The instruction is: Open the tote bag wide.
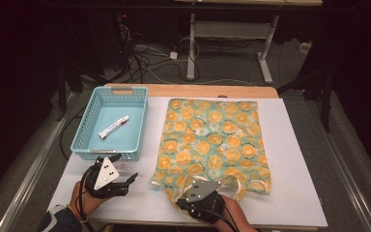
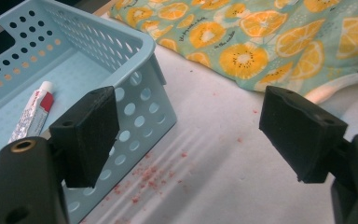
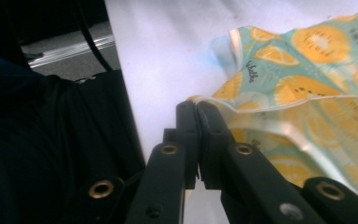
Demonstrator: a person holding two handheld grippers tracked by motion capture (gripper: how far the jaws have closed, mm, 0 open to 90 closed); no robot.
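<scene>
Orange-print cloth bag (image 1: 212, 140) lay flat on the white table (image 1: 294, 159), its open end with pale handles toward the person; in the right gripper view its near edge (image 3: 223, 100) was lifted off the table. The right gripper (image 3: 196, 109) had its jaws pressed together on that edge, a thin fold of fabric pinched between the pads. In the high view the same gripper (image 1: 200, 195) sat over the bag's near left corner, and its body and grey plate hid the pinched spot; the hand behind it was cut off by the lower frame. The left gripper (image 1: 121, 169) rested on the table beside the bag, jaws spread wide with nothing between them, as the left gripper view (image 2: 186, 135) confirmed. Just beyond it stood a light blue perforated basket (image 1: 89, 130) holding a small white-and-red tube (image 1: 113, 127); the tube's print was too small to read. Reddish specks (image 2: 149, 175) dotted the table near the basket.
</scene>
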